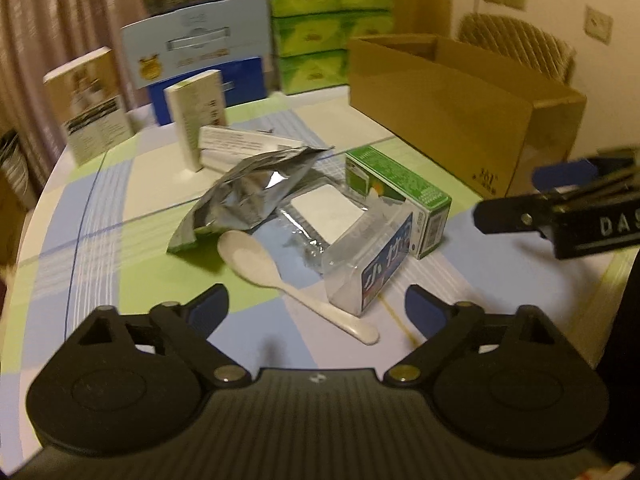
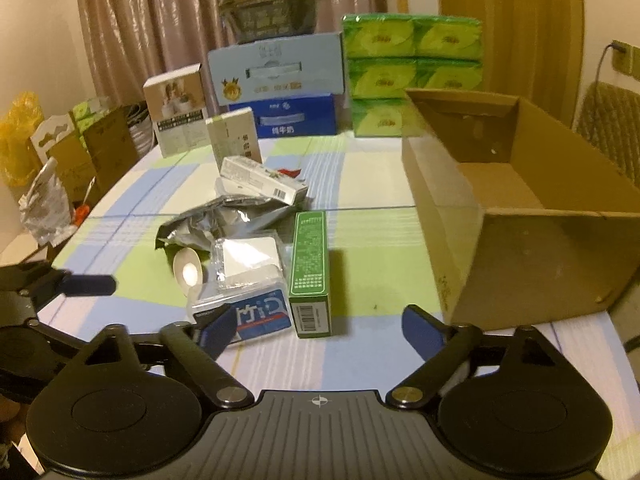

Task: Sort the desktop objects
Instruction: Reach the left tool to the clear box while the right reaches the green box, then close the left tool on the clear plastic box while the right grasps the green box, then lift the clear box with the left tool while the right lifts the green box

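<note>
The table (image 2: 380, 176), under a checked cloth of blue, green and cream, has its open room at 12 o'clock from the right gripper (image 2: 320, 326): bare cloth runs between the clutter and the cardboard box (image 2: 520, 248), which stands at 2 o'clock with its top open and its brown wall close to the near edge. The table's rounded rim curves away at 9 o'clock in the left wrist view.

The right gripper hangs low over the cloth, jaws spread wide and holding nothing. The green carton (image 2: 310, 276) lies flat at 12 o'clock, its barcode end nearest; a blue-and-white packet (image 2: 256, 314) lies just beside it at 11 o'clock, close to the left fingertip.

The left gripper (image 1: 316, 308) is likewise wide open and empty. A white spoon (image 1: 288, 280) lies at 12 o'clock, its handle pointing between the fingers. The blue-and-white packet (image 1: 372, 272) sits at 1 o'clock, the green carton (image 1: 400, 196) beyond it, and a crumpled foil bag (image 1: 248, 196) at 11 o'clock. The right gripper (image 1: 560, 212) shows at 3 o'clock.

At the far side stand white boxes (image 2: 236, 140), a blue carton (image 2: 280, 92) and stacked green tissue packs (image 2: 412, 72). Curtains (image 2: 152, 20) hang behind, with a wooden door (image 2: 508, 20) at 1 o'clock.
</note>
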Available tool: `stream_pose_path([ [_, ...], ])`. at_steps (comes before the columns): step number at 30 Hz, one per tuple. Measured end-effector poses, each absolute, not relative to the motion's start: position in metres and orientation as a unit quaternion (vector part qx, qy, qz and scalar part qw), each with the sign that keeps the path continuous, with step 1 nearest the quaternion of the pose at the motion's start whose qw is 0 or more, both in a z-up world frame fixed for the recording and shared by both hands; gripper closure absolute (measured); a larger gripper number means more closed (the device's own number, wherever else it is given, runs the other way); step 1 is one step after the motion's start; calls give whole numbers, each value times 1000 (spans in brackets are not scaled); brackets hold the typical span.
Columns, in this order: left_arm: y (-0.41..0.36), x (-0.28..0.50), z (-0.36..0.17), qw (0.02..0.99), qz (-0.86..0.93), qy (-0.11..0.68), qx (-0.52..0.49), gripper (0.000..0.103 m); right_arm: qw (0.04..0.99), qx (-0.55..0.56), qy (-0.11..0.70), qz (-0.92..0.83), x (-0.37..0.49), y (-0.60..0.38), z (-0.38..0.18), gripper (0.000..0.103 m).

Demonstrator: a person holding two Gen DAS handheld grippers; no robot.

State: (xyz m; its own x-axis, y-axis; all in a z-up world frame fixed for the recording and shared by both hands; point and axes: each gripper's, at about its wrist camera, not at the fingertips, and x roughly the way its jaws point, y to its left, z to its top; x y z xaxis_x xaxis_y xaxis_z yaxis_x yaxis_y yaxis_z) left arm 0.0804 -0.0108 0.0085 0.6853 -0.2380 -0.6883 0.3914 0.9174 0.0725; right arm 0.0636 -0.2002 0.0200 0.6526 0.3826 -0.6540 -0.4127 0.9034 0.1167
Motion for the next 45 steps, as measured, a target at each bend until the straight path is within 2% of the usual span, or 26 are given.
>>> stream_pose_path([
  [2,-14,87,1,908,-183,355,128,18,905,-22,358,226,70,-197,16,30],
  [8,-18,103,-12,901,-215,353,136,19,900,-24,368,235,90,-193,6,42],
  [10,-21,109,-15,898,-221,355,138,24,897,-23,373,235,97,-192,2,46],
  [15,-29,118,-22,891,-241,358,141,33,896,-16,375,237,106,-193,-1,50],
  [18,-33,121,-24,888,-252,358,142,43,894,-17,378,240,110,-190,-3,51],
  [20,-35,123,-25,885,-255,361,142,59,893,-17,379,243,112,-189,-4,52],
  [23,-35,122,-26,885,-255,364,137,65,891,-19,380,246,113,-186,-6,53],
  [30,-25,107,-19,892,-222,381,100,70,889,-22,385,249,117,-182,-8,58],
  [37,-23,90,-14,900,-194,376,101,71,888,-32,387,246,122,-177,-10,73],
  [45,-23,92,-15,904,-193,372,82,67,880,9,410,239,111,-197,-6,76],
])
